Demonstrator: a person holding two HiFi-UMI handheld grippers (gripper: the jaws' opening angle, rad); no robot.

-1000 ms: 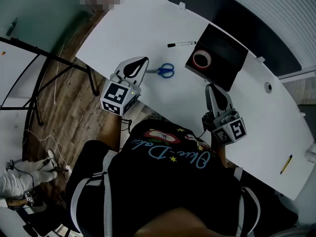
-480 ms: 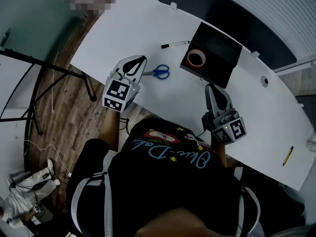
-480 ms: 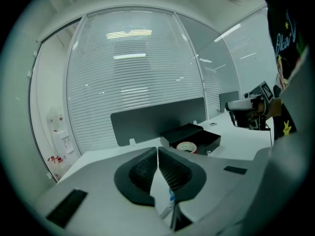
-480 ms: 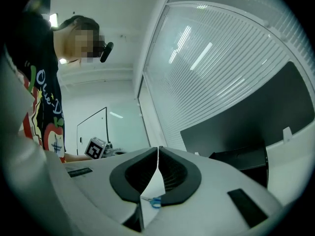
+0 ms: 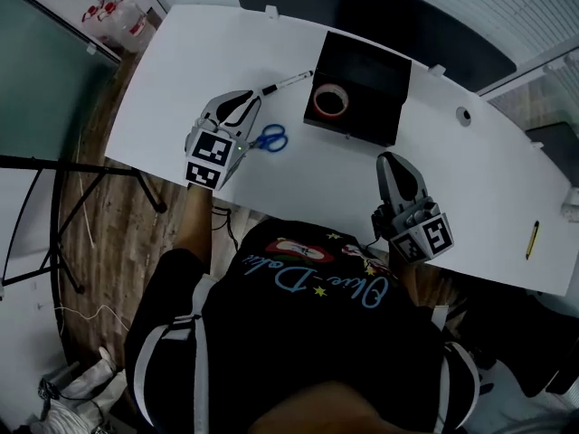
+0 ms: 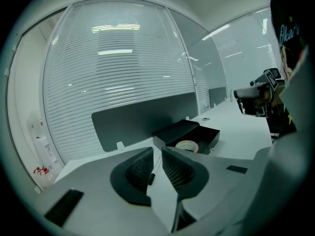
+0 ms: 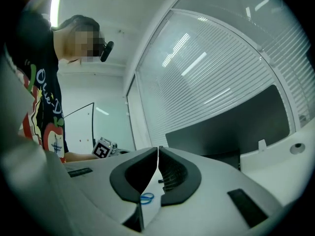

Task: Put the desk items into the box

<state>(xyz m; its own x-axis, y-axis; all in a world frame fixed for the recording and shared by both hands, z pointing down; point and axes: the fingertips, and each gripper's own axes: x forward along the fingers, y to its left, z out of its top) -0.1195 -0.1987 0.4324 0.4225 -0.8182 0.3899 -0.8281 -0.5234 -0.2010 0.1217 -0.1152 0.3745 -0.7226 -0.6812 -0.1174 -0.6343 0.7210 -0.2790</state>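
Note:
A black box (image 5: 373, 70) stands open at the desk's far side with a roll of tape (image 5: 330, 100) in it. A black-and-white marker (image 5: 289, 81) lies left of the box, and blue scissors (image 5: 269, 137) lie nearer me. My left gripper (image 5: 251, 99) hovers beside the scissors, tips at the marker's near end. Its jaws are opening, with nothing pressed between them. In the left gripper view the marker (image 6: 153, 171) shows through the gap of the left gripper (image 6: 156, 151), with the box (image 6: 183, 130) beyond. My right gripper (image 5: 387, 159) is shut and empty, right of the box.
The white desk (image 5: 181, 70) curves, with its edge close to my body. A yellow pencil (image 5: 532, 240) lies at the far right. A dark panel (image 7: 231, 124) backs the desk. In the right gripper view, the scissors (image 7: 146, 197) show below the shut right gripper (image 7: 158, 149).
My left gripper has moved forward past the scissors to the marker's end, and its jaws have parted. The right gripper has stayed where it was.

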